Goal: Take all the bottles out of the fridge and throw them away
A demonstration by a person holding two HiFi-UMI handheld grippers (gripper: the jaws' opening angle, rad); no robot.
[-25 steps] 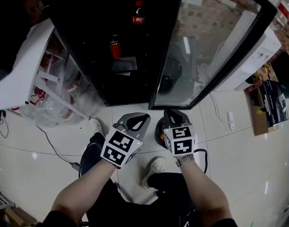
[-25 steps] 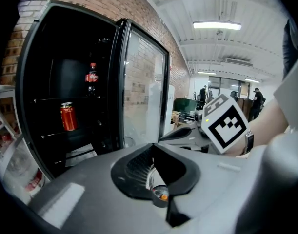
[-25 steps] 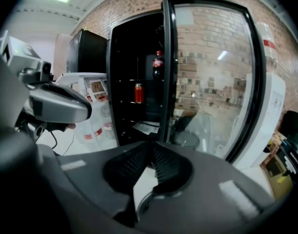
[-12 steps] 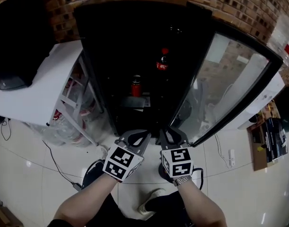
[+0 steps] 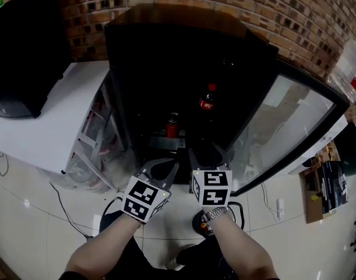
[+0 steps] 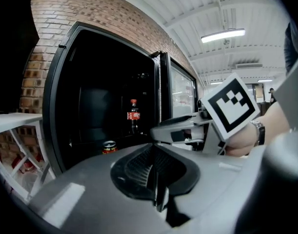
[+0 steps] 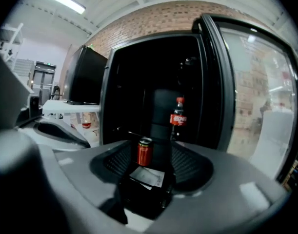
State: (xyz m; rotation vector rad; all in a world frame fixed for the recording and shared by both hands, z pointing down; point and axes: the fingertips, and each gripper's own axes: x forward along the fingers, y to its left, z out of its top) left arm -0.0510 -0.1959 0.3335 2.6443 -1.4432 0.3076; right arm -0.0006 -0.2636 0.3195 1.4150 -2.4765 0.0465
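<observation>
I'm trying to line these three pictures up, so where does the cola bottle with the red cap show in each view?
Head view: the cola bottle stands inside the dark fridge, just right of centre.
Left gripper view: the bottle is left of centre, at mid height.
Right gripper view: the bottle is right of centre, at mid height.
Shared landmark: the red can, lower and to the bottle's left in every view.

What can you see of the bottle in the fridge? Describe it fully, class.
The bottle is small and looks like plastic, with a red cap, a red label and dark drink inside. It stands upright and capped inside the open fridge, right of the can and apart from it. Its footing is lost in the dark. Nothing else touches it.
</observation>
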